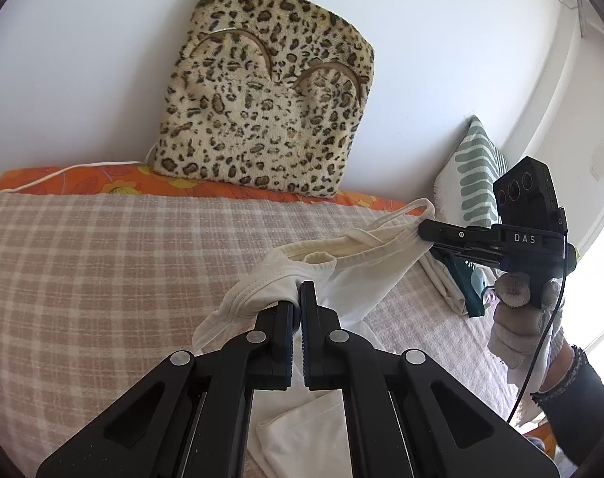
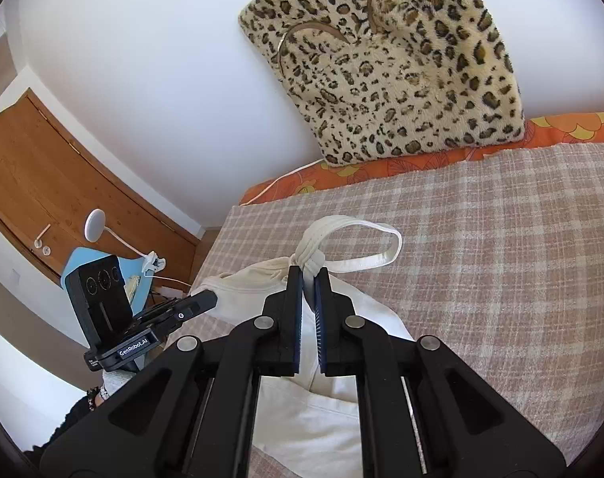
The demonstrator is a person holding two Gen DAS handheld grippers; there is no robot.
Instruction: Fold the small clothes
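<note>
A white sleeveless top (image 1: 361,275) hangs between my two grippers above the checked blanket (image 1: 102,259). My left gripper (image 1: 298,290) is shut on one bunched shoulder of the top. My right gripper (image 1: 421,231) is shut on the other shoulder's gathered straps. In the right wrist view the right gripper (image 2: 309,273) pinches the bunched straps (image 2: 313,247), a strap loop (image 2: 389,249) sticks out beyond it, and the top (image 2: 333,418) hangs down under the fingers. The left gripper (image 2: 210,300) holds the cloth at left.
A leopard-print cushion (image 1: 270,91) leans on the white wall on an orange floral sheet (image 1: 83,181). A green-striped pillow (image 1: 473,171) and folded clothes (image 1: 457,290) lie at the bed's right. A wooden door (image 2: 51,183), blue chair and lamp (image 2: 94,227) stand left of the bed.
</note>
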